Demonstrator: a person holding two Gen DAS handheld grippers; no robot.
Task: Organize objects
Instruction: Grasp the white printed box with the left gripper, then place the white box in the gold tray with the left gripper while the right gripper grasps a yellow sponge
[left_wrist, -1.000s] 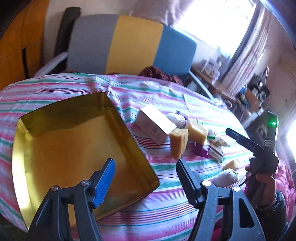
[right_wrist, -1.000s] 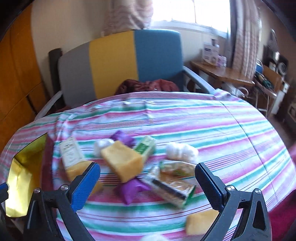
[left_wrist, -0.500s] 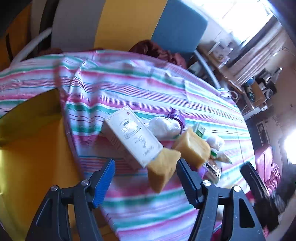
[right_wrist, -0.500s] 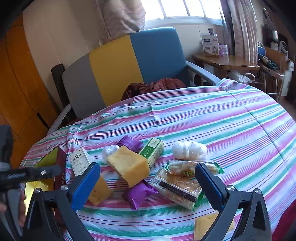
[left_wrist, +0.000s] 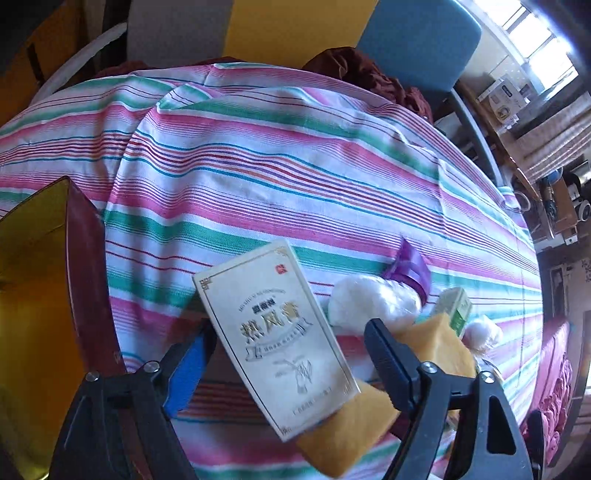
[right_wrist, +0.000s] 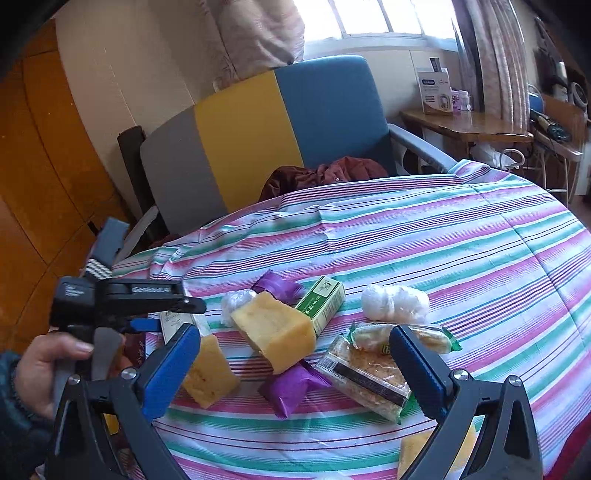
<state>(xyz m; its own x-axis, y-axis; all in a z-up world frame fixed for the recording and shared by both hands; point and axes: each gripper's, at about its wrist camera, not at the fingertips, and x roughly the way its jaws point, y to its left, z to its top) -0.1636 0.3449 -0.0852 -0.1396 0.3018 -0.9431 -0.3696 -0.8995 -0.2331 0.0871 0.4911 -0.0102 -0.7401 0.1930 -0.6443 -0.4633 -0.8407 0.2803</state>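
Note:
My left gripper (left_wrist: 290, 328) points down over a white carton with Chinese lettering (left_wrist: 273, 339). The carton lies between its jaws, which are opening, and the pads do not press on it. The carton leans on a yellow spongy block (left_wrist: 343, 435). In the right wrist view my right gripper (right_wrist: 295, 332) hangs open and empty above the pile: a yellow block (right_wrist: 275, 328), a green box (right_wrist: 321, 299), a purple wrapper (right_wrist: 291, 387), a snack bar packet (right_wrist: 365, 376) and a white wrapped ball (right_wrist: 393, 302). A hand (right_wrist: 40, 365) holds the left tool at the left.
A dark red box with a gold lining (left_wrist: 85, 280) stands open at the table's left edge. The striped cloth (left_wrist: 295, 166) covers the round table. A grey, yellow and blue armchair (right_wrist: 258, 140) with a red garment (right_wrist: 325, 173) stands behind it. A wooden side table (right_wrist: 469, 127) is at the right.
My left gripper swung from above the gold-lined box rightwards and down over the white carton, tilting steeply downward. The right gripper barely moved and stays open.

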